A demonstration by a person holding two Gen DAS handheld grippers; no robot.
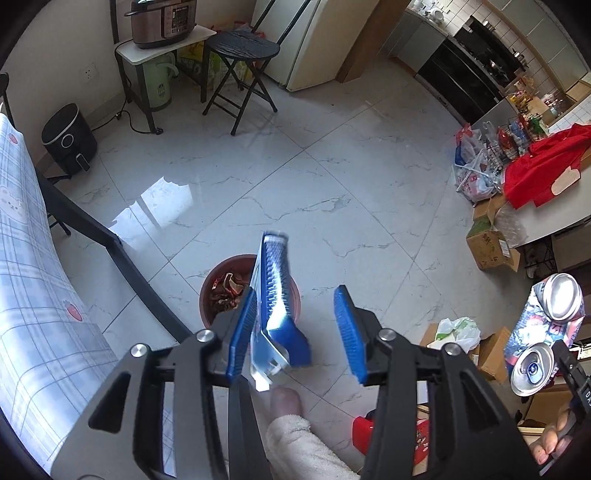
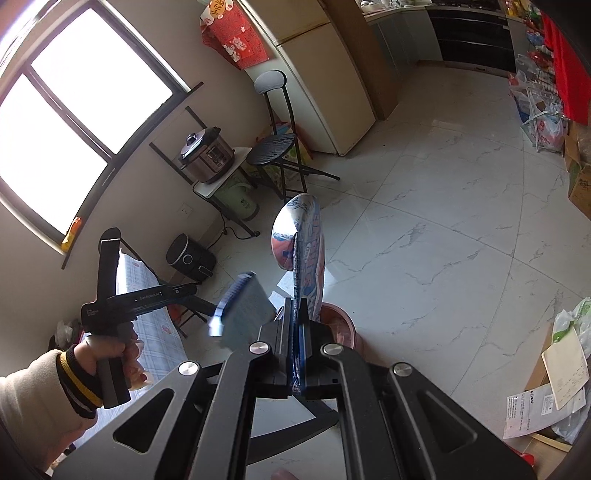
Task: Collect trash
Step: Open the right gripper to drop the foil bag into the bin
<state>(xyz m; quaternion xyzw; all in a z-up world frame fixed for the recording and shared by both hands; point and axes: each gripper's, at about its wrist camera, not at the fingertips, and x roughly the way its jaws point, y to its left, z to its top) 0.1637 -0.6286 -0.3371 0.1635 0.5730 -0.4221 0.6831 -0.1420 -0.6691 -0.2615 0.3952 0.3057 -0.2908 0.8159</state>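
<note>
My left gripper [image 1: 295, 295] stands open above a reddish-brown bin [image 1: 207, 286] that holds red wrappers. A flattened blue carton [image 1: 275, 295] sits loose between the jaws. It leans on the left pad [image 1: 240, 332] and is clear of the right pad [image 1: 349, 332]. In the right wrist view the same carton [image 2: 240, 306] shows blurred, left of the bin [image 2: 341, 317]. My right gripper [image 2: 296, 304] is shut on a crushed drink can [image 2: 304, 243], which sticks up past the fingertips. That can [image 1: 546, 332] also shows at the right edge of the left wrist view.
A table with a checked cloth [image 1: 33, 277] and a black leg lies to the left. A folding stool [image 1: 240, 48], a cooker on a small stand [image 1: 162, 22] and an air fryer [image 1: 68, 138] line the far wall. Cardboard boxes [image 1: 491, 247] and bags crowd the right. A fluffy white limb [image 1: 295, 443] is below.
</note>
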